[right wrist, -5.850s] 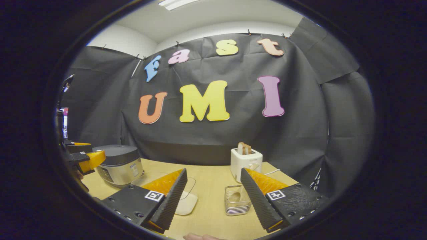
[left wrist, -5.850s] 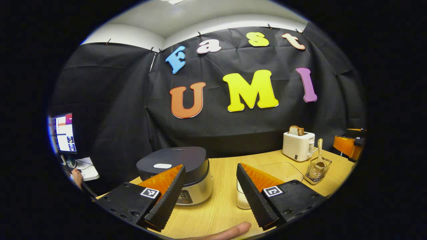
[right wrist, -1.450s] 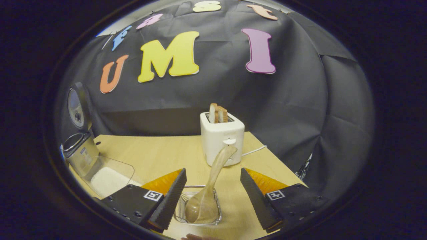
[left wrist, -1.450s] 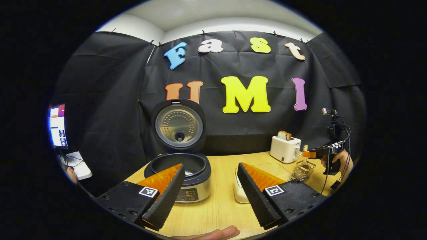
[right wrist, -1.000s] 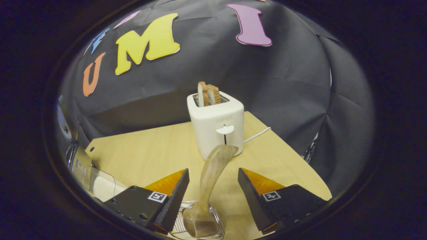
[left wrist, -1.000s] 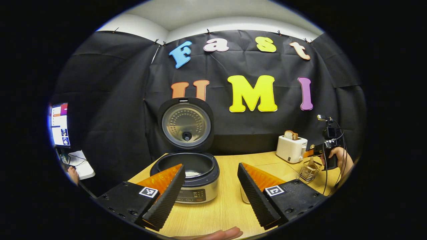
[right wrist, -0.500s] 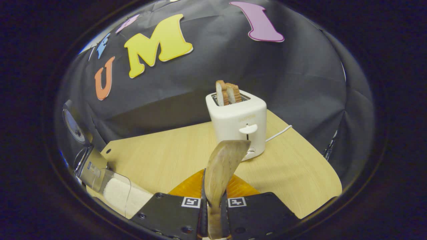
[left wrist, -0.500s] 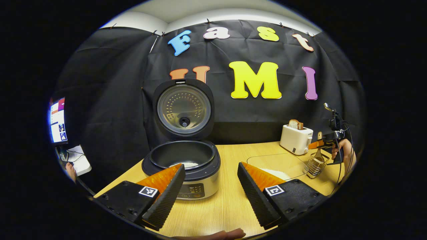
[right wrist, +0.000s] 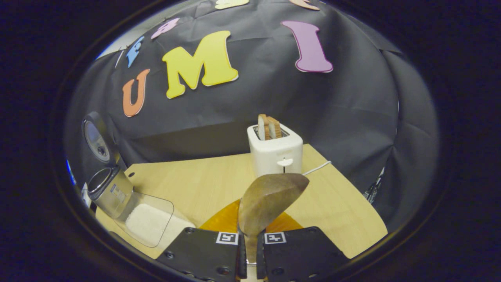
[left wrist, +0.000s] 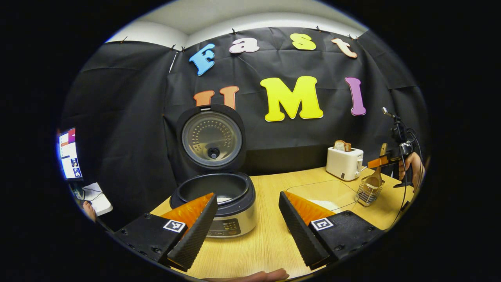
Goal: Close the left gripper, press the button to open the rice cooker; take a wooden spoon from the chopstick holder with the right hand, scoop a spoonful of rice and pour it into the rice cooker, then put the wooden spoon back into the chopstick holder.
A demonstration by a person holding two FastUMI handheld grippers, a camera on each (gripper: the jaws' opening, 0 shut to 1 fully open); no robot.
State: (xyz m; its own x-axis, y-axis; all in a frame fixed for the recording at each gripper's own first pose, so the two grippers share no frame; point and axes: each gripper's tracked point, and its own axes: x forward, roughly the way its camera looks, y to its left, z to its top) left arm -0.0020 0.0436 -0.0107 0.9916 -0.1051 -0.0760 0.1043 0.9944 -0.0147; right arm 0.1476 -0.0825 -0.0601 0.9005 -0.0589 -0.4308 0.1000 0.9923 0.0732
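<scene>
Right tool (right wrist: 250, 250) was clamped on the wooden spoon (right wrist: 266, 199), both fingers pressed to the handle, which stuck up and forward between them in the right gripper view. Left tool (left wrist: 246, 227) was spread wide with nothing between the fingers, hovering over the near part of the table (left wrist: 266, 243). Just past its left finger sat the rice cooker (left wrist: 219, 203), lid (left wrist: 211, 137) swung up and standing upright, a little white rice visible in the dark inner pot. Beyond its right finger stood a clear container of rice (left wrist: 325, 196), between the cooker and the wire chopstick holder (left wrist: 368, 192). In the left gripper view the spoon's bowl end was right at the holder's top; couldn't tell if it was touching or just clear. A hand (left wrist: 411, 168) gripped the right tool's handle above it. Farther back, a white toaster (right wrist: 276, 154) with bread slices in its slots stood near the table's far edge, its cord trailing off to the right. Monitor (left wrist: 69, 156) glowed off at the far left in the left gripper view.
</scene>
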